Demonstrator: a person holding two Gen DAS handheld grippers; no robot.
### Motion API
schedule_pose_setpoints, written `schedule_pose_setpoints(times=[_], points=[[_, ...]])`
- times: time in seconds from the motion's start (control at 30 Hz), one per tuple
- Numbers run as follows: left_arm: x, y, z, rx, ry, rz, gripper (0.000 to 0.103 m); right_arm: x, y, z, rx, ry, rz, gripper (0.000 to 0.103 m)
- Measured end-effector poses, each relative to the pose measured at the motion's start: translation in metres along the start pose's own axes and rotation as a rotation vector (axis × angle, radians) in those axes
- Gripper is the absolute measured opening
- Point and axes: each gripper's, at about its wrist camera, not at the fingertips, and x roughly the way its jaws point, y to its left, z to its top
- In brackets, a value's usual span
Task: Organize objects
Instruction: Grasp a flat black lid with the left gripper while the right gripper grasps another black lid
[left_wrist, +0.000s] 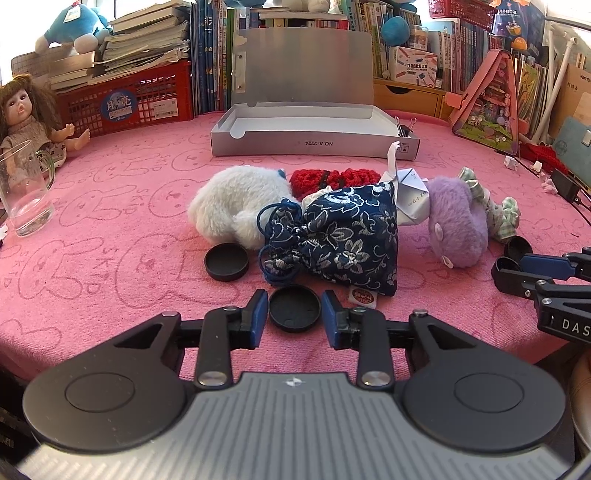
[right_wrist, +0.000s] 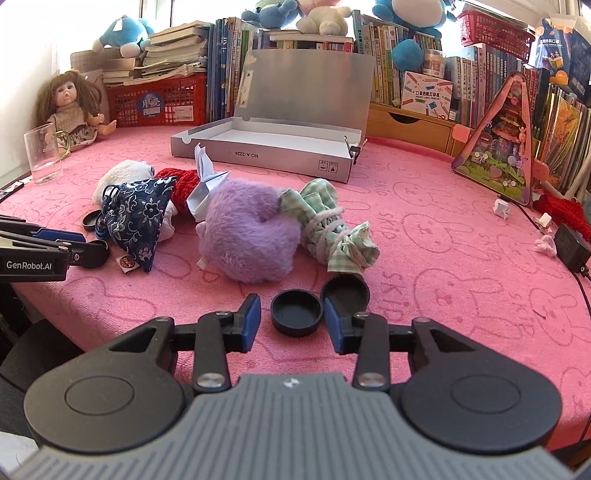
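Left claw (left_wrist: 294, 309): closed on a round black cap (left_wrist: 294, 309) at lower centre of its view, blue pads pressing both sides, cap flat on the pink towel-covered bench (left_wrist: 110, 221).
Right claw (right_wrist: 291, 313): around another black cap (right_wrist: 295, 312); its right pad touches, the left stands just clear. A third cap (right_wrist: 347, 291) leans tilted just right of it.
Writing: "NO.A-2224", upside down, on the open silver box (left_wrist: 314, 142) at upper centre; "SKIP" repeated in the towel; "GenRobot.AI" on the left claw's housing at the left edge of the right view.
Pile: blue floral drawstring pouch (left_wrist: 340, 236), long axis running lower right, cord mouth facing left; white plush (left_wrist: 232, 203) to its left, purple plush (left_wrist: 456, 218) to its right.
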Motion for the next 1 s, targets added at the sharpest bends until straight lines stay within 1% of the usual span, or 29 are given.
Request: schedule_pose_setpoints(times=[0.17, 0.33, 0.43, 0.6, 0.7, 0.77, 0.83, 0.87, 0.9, 0.93, 1.0], points=[[-0.004, 0.004, 0.001, -0.015, -0.015, -0.004, 0.037, -0.001, 0.003, 0.001, 0.015, -0.002, 0.035, 0.04], [-0.005, 0.004, 0.0, 0.0, -0.021, 0.002, 0.037, 0.003, 0.0, -0.002, 0.041, 0.012, 0.01, 0.038], [-0.003, 0.003, -0.003, 0.004, -0.009, 0.004, 0.037, 0.003, 0.0, -0.003, 0.054, 0.01, 0.02, 0.037], [-0.002, 0.003, -0.004, 0.007, -0.017, 0.019, 0.038, 0.005, 0.006, -0.002, 0.041, 0.003, 0.04, 0.037], [0.002, 0.005, -0.005, 0.0, -0.001, 0.026, 0.044, 0.006, 0.004, -0.001, 0.056, -0.003, 0.022, 0.037], [0.003, 0.005, -0.006, 0.0, -0.01, 0.031, 0.05, 0.007, 0.002, -0.001, 0.064, -0.004, 0.011, 0.037], [0.003, 0.006, -0.006, -0.001, -0.013, 0.033, 0.051, 0.008, 0.001, -0.001, 0.071, -0.005, 0.013, 0.037], [0.003, 0.005, -0.006, 0.001, -0.011, 0.034, 0.05, 0.007, 0.001, -0.001, 0.07, -0.005, 0.013, 0.037], [0.003, 0.005, -0.006, 0.001, -0.012, 0.031, 0.046, 0.007, 0.002, -0.002, 0.069, -0.005, 0.016, 0.036], [0.003, 0.005, -0.006, 0.001, -0.015, 0.022, 0.037, 0.007, 0.002, -0.002, 0.07, -0.005, 0.021, 0.036], [0.001, 0.005, -0.006, 0.009, -0.023, 0.01, 0.037, 0.006, 0.003, -0.001, 0.068, -0.009, 0.029, 0.036]])
